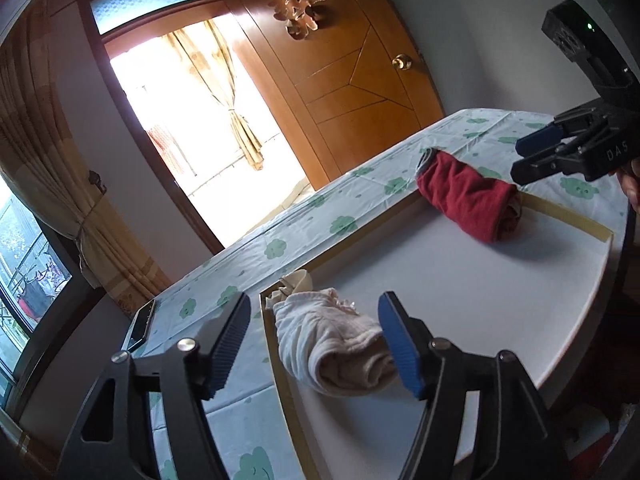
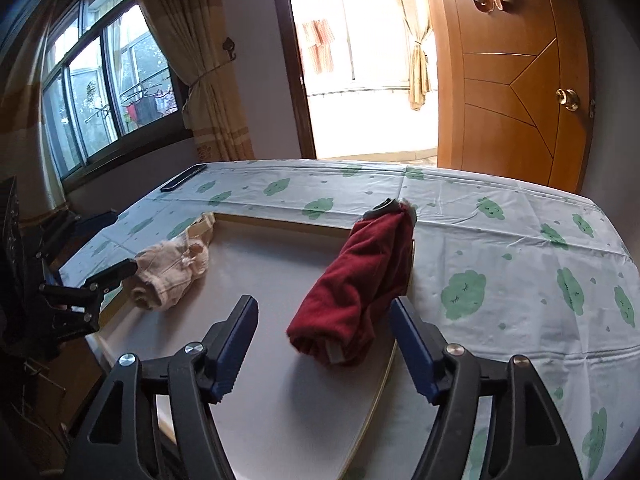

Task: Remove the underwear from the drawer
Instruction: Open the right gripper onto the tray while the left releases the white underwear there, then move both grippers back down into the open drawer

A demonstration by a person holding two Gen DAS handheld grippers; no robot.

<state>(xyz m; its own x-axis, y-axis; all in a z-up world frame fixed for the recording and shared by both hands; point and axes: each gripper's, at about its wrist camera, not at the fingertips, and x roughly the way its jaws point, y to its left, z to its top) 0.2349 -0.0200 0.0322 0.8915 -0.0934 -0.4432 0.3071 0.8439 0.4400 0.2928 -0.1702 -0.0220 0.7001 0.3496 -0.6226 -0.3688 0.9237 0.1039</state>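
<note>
A: Largest item first?

B: Table (image 2: pixel 500 236), covered by a pale cloth printed with green clouds. On it, a white board (image 2: pixel 280 360) with a tan taped border.

A: Any drawer?

B: None in either view. Both garments lie on the board, so I judge them already taken out.

A: Garments, then.

B: Item one: red underwear (image 2: pixel 356 280), rolled, grey waistband showing at both ends, lying along the board's right edge, far end over the tape onto the cloth. Item two: cream underwear (image 1: pixel 340 344), rolled loosely, at the board's left corner, partly over the border.

A: Tools?

B: Left gripper (image 1: pixel 316 344): jaws apart, cream roll lying between the blue pads; the right-hand pad looks to be at or touching the cloth, the other stands clear, so no grip. Right gripper (image 2: pixel 324 344): jaws apart, near end of the red roll between them, neither pad pressing on it.

A: Smaller things?

B: A dark phone (image 1: pixel 140 324) on the table's far left edge, well apart from the board.

A: Step in hand?

B: Set-down and release, by my reading: each piece rests on the board under its own weight.

A: Next move calls for?

B: Probably drawing both grippers straight back, pads kept wide so no fold snags. If more pieces remain, a return to the drawer, which is out of sight.
</note>
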